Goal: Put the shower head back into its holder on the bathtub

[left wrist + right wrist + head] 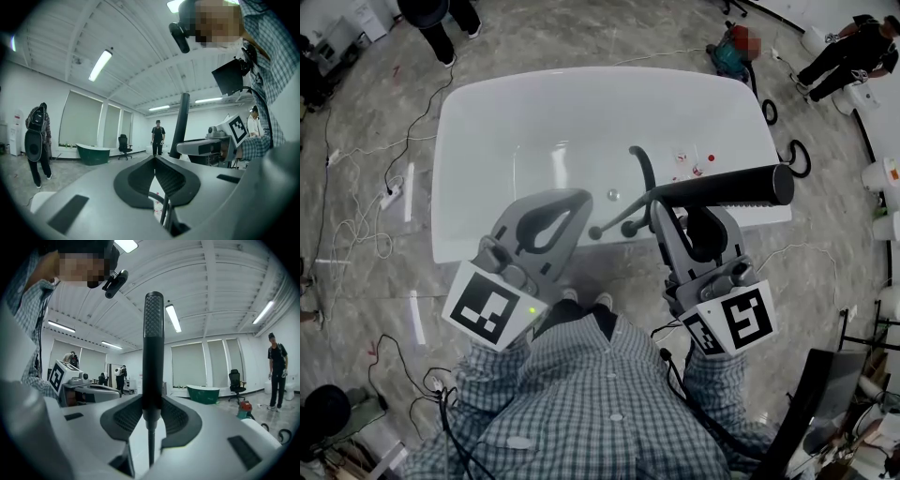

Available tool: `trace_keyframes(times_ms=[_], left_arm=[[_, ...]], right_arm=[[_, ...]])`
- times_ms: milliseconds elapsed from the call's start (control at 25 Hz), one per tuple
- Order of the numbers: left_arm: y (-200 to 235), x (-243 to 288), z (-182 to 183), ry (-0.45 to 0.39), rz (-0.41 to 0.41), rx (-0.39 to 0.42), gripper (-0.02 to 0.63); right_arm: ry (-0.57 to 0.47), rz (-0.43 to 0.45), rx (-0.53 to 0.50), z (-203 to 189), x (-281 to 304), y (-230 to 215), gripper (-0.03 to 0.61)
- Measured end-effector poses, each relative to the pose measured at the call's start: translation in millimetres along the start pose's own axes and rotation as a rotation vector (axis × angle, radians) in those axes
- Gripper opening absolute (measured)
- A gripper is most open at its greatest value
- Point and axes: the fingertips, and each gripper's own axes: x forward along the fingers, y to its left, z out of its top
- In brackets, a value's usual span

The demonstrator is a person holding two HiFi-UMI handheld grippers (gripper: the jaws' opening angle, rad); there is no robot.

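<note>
— How many grippers are showing, and what are their jaws doing?

— Two. The right gripper (152,404) is clamping its jaws on one black shower head (153,343). It is gripping the slim handle low down, so the jaws are standing only as far apart as the handle is thick. The left gripper (154,160) is pressing its jaws together at the tips, with nothing between them.

— Where is the shower head lying?

— It is lying crosswise above the near rim of the one white bathtub (487,94), with its textured end pointing to the person's right. One dark hose (645,169) is curving over the basin beside it. The person, wearing a checked shirt (600,394), is standing at the tub's near side.
</note>
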Motion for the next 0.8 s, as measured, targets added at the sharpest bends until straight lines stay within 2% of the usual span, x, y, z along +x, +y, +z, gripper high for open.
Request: trace_keyframes(times_ms=[800], left_arm=[[5.9, -3.0, -25.4, 0.034, 0.003, -0.035, 0.011]], right_arm=[[0.071, 0.019, 0.044, -38.8, 10.6, 5.1, 0.121]])
